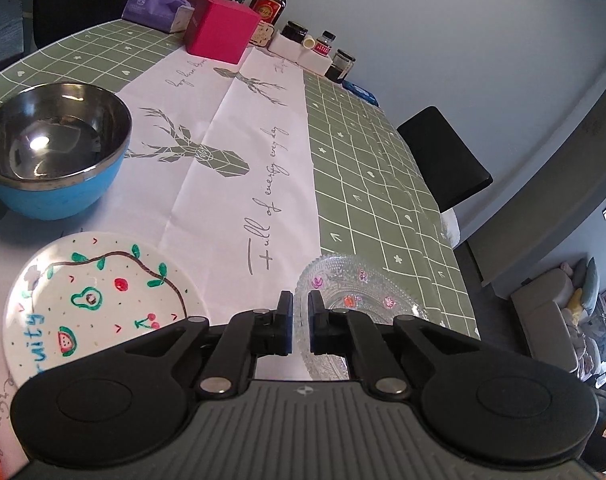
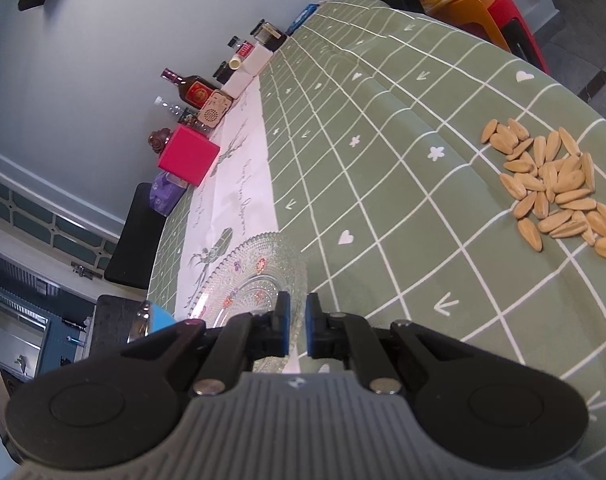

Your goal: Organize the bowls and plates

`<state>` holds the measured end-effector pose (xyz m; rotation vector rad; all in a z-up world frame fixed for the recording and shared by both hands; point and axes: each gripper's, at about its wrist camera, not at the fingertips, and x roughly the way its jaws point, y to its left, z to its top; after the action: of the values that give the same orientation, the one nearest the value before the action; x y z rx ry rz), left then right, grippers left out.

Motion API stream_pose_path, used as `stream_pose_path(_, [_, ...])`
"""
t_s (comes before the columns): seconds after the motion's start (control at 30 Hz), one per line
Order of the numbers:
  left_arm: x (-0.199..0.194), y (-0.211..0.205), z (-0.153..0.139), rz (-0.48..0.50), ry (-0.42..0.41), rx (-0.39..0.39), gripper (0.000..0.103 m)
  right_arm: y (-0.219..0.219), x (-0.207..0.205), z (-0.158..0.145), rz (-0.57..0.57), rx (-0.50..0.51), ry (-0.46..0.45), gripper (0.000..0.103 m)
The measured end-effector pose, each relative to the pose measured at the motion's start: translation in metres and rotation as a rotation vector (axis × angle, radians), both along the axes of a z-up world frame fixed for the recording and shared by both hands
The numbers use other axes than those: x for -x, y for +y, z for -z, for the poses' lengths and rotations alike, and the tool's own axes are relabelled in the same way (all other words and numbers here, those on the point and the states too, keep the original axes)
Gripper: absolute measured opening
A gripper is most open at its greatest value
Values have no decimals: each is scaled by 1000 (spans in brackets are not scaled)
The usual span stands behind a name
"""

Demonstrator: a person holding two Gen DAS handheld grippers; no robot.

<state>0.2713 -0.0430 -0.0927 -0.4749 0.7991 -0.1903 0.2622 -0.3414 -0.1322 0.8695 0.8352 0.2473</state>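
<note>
A clear glass plate (image 1: 363,300) with small coloured flowers is held at its rim from two sides. My left gripper (image 1: 301,306) is shut on its left edge, and in the right wrist view my right gripper (image 2: 297,308) is shut on the near rim of the same glass plate (image 2: 255,276). The plate looks slightly raised over the table. A white plate (image 1: 99,304) painted with fruit lies at the lower left of the left wrist view. Behind it stands a steel bowl (image 1: 55,148) with a blue outside, whose blue edge (image 2: 157,316) also shows by the right gripper.
A green checked tablecloth (image 1: 375,184) with a white runner (image 1: 231,168) covers the table. A pink box (image 1: 221,28), bottles and jars (image 1: 323,46) line the far wall edge. A pile of seeds (image 2: 559,192) lies on the cloth at right. A black chair (image 1: 447,156) stands beside the table.
</note>
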Motion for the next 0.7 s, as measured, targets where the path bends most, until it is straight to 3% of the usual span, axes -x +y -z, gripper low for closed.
stream_pose_path(0.47, [69, 23, -33, -10, -53, 9, 7, 19, 69, -32, -36, -1, -55, 5])
stream_pose_path(0.7, [115, 35, -28, -4, -56, 33, 7, 27, 117, -38, -52, 31, -83, 6])
